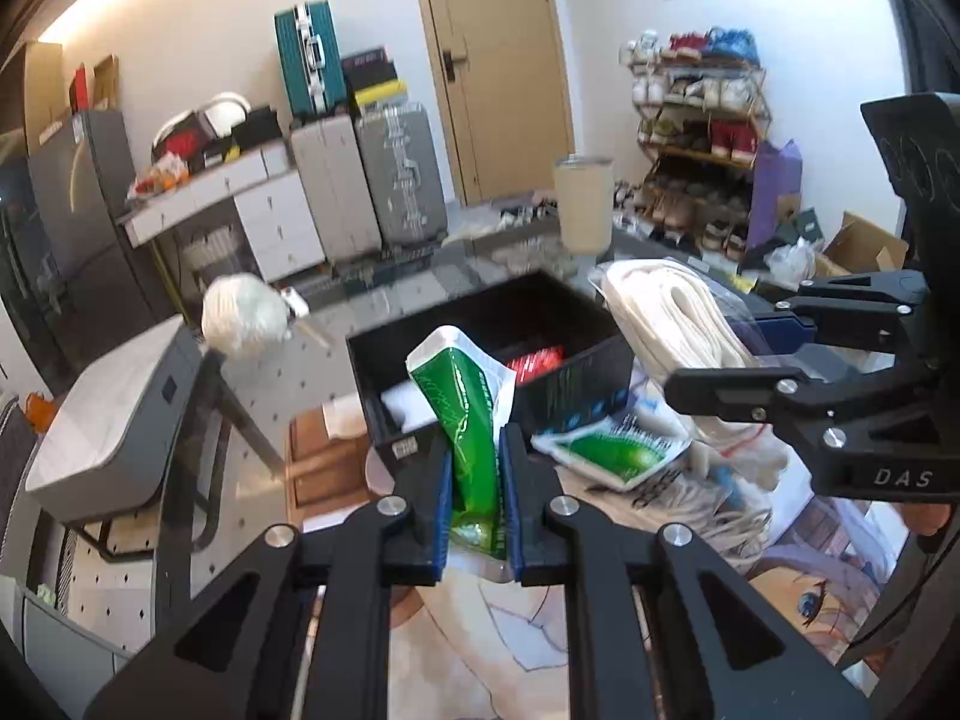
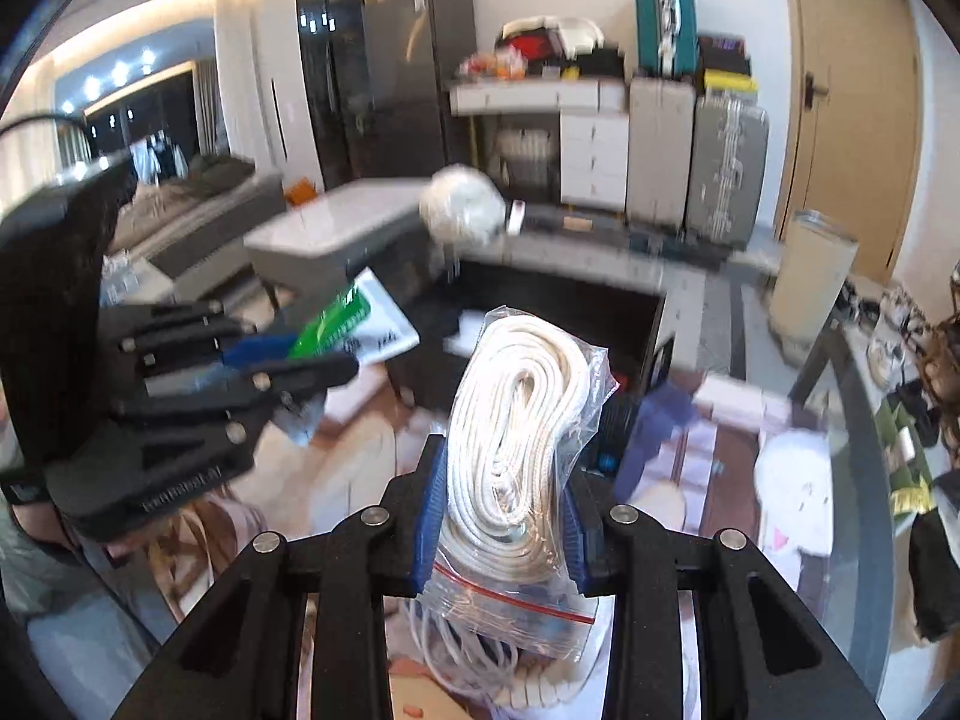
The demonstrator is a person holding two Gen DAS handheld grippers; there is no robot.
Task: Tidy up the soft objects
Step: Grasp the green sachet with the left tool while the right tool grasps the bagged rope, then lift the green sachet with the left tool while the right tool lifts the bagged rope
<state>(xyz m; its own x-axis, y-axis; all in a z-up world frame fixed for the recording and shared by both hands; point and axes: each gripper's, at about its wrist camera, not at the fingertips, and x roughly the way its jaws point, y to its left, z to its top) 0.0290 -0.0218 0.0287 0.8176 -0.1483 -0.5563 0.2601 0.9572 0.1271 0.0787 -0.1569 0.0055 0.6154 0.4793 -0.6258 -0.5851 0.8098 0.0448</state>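
Cluttered room, black bin (image 1: 492, 354) ahead, left fingers (image 1: 477, 468) clamping green pouch (image 1: 471, 420), right fingers (image 2: 501, 498) clamping bagged rope (image 2: 516, 438)

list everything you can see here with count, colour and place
green and white plastic pouch: 1, green/white, clamped upright in the left gripper
second green and white pouch: 1, green/white, lying flat beside the box
bagged coil of white cord: 1, white in clear zip bag, clamped in the right gripper
black open storage box: 1, black, on the table ahead of both grippers, red item inside
white fluffy ball: 1, white, left of the box
beige cylindrical bin: 1, beige, on the floor near the door
grey hard suitcases: 2, grey, against the wall
teal suitcase: 1, teal, stacked above them
shoe rack: 1, full of shoes, right of the door
left gripper: 1, black, blue pads, shut
right gripper: 1, black, blue pads, shut
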